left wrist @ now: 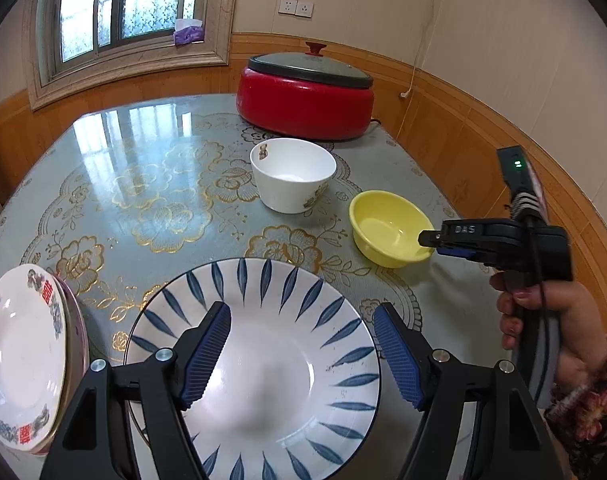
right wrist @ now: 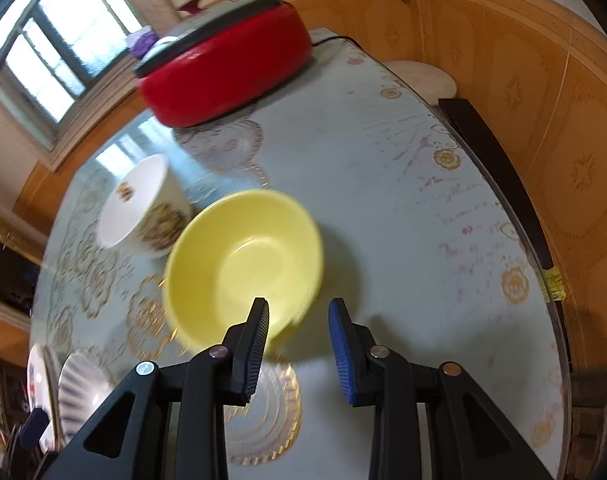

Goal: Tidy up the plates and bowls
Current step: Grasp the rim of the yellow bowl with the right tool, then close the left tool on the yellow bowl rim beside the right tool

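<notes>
Yellow bowl (right wrist: 243,260) — right hand-held gripper (right wrist: 299,312) straddles rim, not clamped.

Right tool (right wrist: 299,304) over bench (right wrist: 383,200), fingers apart, nothing pressed between them. Left finger (right wrist: 257,344) overlaps near rim of yellow bowl (right wrist: 243,260); contact unclear. White patterned bowl (right wrist: 143,208) just beside yellow bowl, far-left. Red lidded cooker (right wrist: 227,68) at far edge. Blue-striped plate (right wrist: 83,384) and white plate (right wrist: 39,384) at lower left. Picture motion-blurred.
</notes>
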### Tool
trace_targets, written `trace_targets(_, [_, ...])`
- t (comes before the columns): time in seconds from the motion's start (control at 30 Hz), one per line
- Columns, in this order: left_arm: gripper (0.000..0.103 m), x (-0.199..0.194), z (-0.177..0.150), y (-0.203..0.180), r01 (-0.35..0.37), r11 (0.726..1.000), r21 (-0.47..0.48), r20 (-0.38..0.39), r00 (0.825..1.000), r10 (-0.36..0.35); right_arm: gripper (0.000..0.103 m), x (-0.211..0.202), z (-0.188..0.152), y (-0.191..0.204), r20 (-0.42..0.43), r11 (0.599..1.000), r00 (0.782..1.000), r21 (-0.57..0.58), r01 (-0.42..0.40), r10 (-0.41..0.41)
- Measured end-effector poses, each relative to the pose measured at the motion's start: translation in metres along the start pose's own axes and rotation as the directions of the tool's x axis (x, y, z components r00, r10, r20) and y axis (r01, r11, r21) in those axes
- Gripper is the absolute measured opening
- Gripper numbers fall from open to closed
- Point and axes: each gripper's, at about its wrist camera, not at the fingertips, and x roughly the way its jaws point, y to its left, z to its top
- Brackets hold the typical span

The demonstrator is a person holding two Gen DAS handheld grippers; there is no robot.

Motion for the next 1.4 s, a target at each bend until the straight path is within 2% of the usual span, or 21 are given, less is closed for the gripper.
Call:
trace_targets(0.2, [0.075, 0.006, 0.008, -0.002, -0.011, 1.0, -0.01, -0.001, 1.0, 0.011, 0.03, 0.028, 0.01, -0.01, -0.036, 0.997, 0.997, 0.055, -0.06, 0.062])
trace_targets(0.37, [0.075, 0.014, 0.01, -0.009, -0.006, 1.0, -0.009, -0.012, 1.0, 0.006, 0.013, 0.03, 0.012, -0.014, -0.036, 0.997, 0.997, 0.039, -0.072, 0.073])
trace_targets(0.47, [0.075, 0.019, 0.013, -0.017, 0.011, 1.0, 0.005, -0.011, 1.0, -0.011, 0.01, 0.03, 0.008, -0.014, -0.061, 0.994, 0.993, 0.038, -0.101, 0.104])
trace_targets(0.7, [0.075, 0.032, 0.021, -0.026, 0.034, 0.999, 0.012, -0.027, 0.999, -0.033, 0.009, 0.018, -0.016, -0.014, -0.095, 0.991, 0.987, 0.029, -0.128, 0.13])
trace_targets(0.97, [0.075, 0.058, 0.035, -0.049, 0.034, 0.996, 0.088, -0.056, 0.998, -0.029, 0.006, 0.005, -0.034, -0.02, -0.095, 0.986, 0.982, 0.046, -0.158, 0.162])
trace_targets(1.1, [0.075, 0.079, 0.04, -0.062, 0.031, 0.99, 0.14, -0.099, 0.995, -0.017, 0.006, 0.002, -0.042, -0.024, -0.09, 0.99, 0.987, 0.039, -0.133, 0.136])
trace_targets(1.27, [0.074, 0.101, 0.038, -0.08, 0.063, 0.979, 0.194, -0.181, 0.983, -0.028, 0.006, -0.005, -0.046, -0.035, -0.081, 0.993, 0.99, 0.04, -0.109, 0.112])
trace_targets(1.37, [0.065, 0.111, 0.035, -0.091, 0.085, 0.971, 0.223, -0.217, 0.975, -0.035, 0.006, -0.008, -0.047, -0.045, -0.075, 0.992, 0.991, 0.064, -0.11, 0.115])
trace_targets(1.4, [0.056, 0.114, 0.034, -0.094, 0.092, 0.969, 0.227, -0.233, 0.972, -0.038, 0.006, -0.008, -0.048, -0.047, -0.073, 0.992, 0.991, 0.065, -0.111, 0.116])
